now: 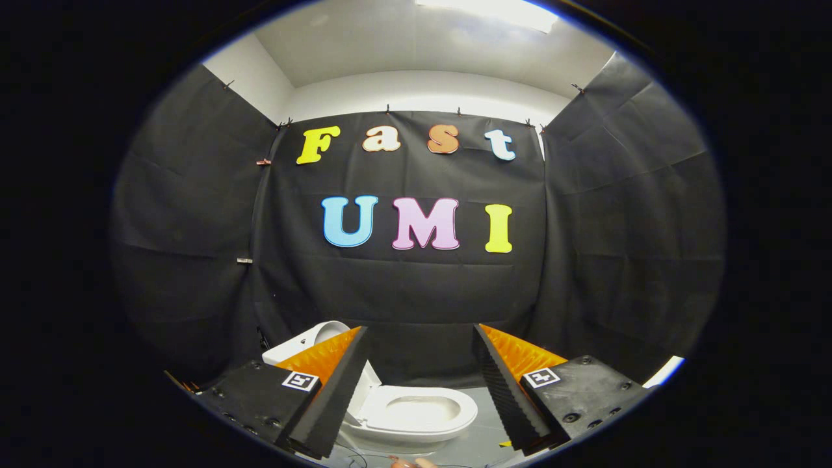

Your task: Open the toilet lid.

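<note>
The gripper (421, 383) is held well above the floor, and its jaws stand wide apart with nothing between them but open air. Low down in that gap, beyond the fingers and below them, sits the white toilet (416, 416). Its oval seat ring (455, 416) faces up with the bowl opening showing inside it, so the bowl is uncovered. The toilet lid (325, 333) appears as a white rounded piece rising at the far left of the seat, partly hidden behind the left finger (328, 396); it looks raised toward the wall, though how far it leans cannot be told. The right finger (513, 396) stands clear of the seat's right edge, with grey floor (481, 442) showing between them. The near rim of the bowl lies just ahead of the fingertips. Black cloth walls (617, 260) close in on the left, right and far sides, leaving a narrow floor strip around the toilet. Above the cloth, white wall and ceiling (416, 52) carry a bright light.
</note>
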